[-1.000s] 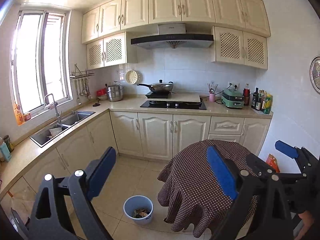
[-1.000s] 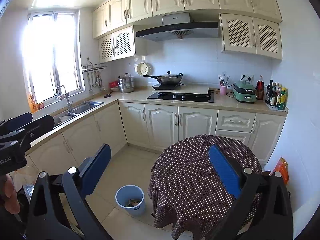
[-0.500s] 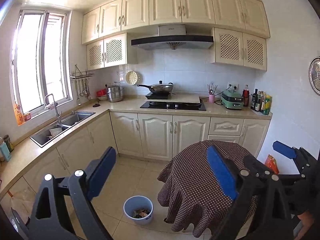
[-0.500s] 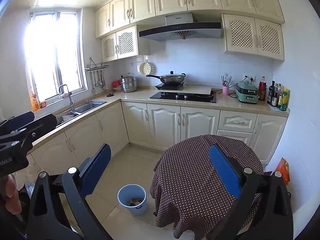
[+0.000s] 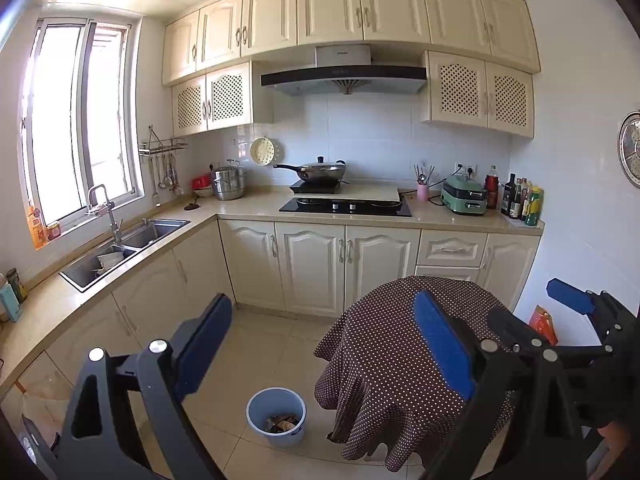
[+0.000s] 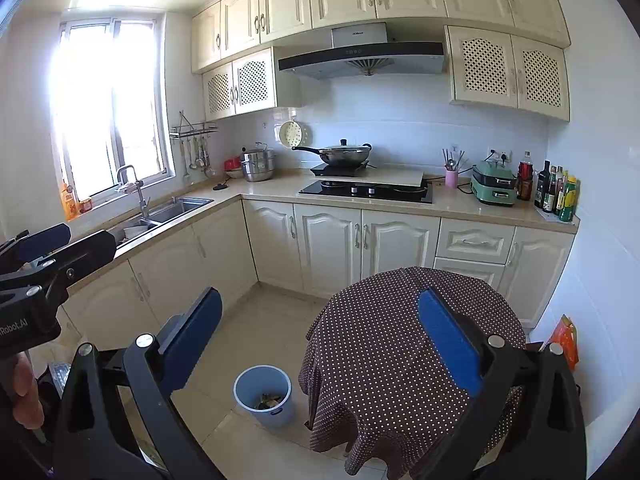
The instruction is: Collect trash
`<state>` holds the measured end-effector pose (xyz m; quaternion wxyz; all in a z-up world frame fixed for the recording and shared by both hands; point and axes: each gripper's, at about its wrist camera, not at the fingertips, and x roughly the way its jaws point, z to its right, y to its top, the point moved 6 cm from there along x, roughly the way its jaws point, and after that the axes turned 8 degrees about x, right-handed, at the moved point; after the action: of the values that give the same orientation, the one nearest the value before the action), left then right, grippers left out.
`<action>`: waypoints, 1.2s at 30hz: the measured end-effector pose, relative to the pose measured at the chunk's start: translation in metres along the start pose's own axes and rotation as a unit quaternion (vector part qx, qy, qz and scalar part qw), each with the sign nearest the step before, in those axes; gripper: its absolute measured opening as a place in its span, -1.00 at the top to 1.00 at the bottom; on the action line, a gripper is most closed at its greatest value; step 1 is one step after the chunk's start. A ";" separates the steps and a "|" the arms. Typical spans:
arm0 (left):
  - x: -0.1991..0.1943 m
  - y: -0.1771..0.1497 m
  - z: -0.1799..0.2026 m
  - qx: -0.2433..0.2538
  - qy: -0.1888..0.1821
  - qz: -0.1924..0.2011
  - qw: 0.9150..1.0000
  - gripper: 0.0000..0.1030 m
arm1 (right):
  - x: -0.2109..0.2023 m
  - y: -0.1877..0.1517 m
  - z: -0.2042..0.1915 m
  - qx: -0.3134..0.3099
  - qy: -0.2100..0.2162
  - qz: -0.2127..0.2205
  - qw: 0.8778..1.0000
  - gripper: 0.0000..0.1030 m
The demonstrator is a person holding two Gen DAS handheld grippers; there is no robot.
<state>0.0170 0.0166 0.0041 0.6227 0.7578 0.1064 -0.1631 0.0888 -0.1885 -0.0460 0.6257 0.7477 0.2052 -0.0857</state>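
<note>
Here the left gripper [image 5: 324, 344] is held high over the kitchen floor with its jaws spread wide and nothing between them; its blue pads [image 5: 442, 344] frame the view. Below the gap between those jaws, slightly nearer the left-hand finger, a blue bin [image 5: 276, 416] stands on the tiled floor [image 5: 256, 344], and crumpled trash [image 5: 283, 424] lies at its bottom. Just right of the bin, behind the right-hand finger, a round table under a brown dotted cloth [image 5: 384, 344] rises, the cloth hanging down close to the bin's rim. The right gripper [image 6: 320, 336] is likewise released, its jaws apart and holding nothing. From its wrist view the bin [image 6: 263, 394] again sits below the gap between the jaws, with trash [image 6: 267, 400] inside, and the dotted cloth [image 6: 384, 320] fills the space toward the right-hand finger. Beyond both pairs of jaws run cream cabinets [image 5: 316, 268] under a beige counter [image 5: 256, 208] with a hob [image 5: 346, 206] and a lidded wok [image 5: 320, 170]. Far right of the right gripper's jaws, an orange packet [image 6: 566, 338] leans at the wall beside the table. The other gripper shows at the edge of each view.
</note>
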 end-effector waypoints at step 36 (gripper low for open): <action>0.005 -0.006 0.002 -0.003 -0.006 -0.004 1.000 -0.76 | 0.000 -0.006 -0.008 0.007 -0.009 -0.010 1.000 -0.85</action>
<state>0.0188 0.0155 -0.0040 0.6247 0.7546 0.1062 -0.1702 0.0852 -0.1799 -0.0495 0.6216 0.7491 0.2059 -0.1002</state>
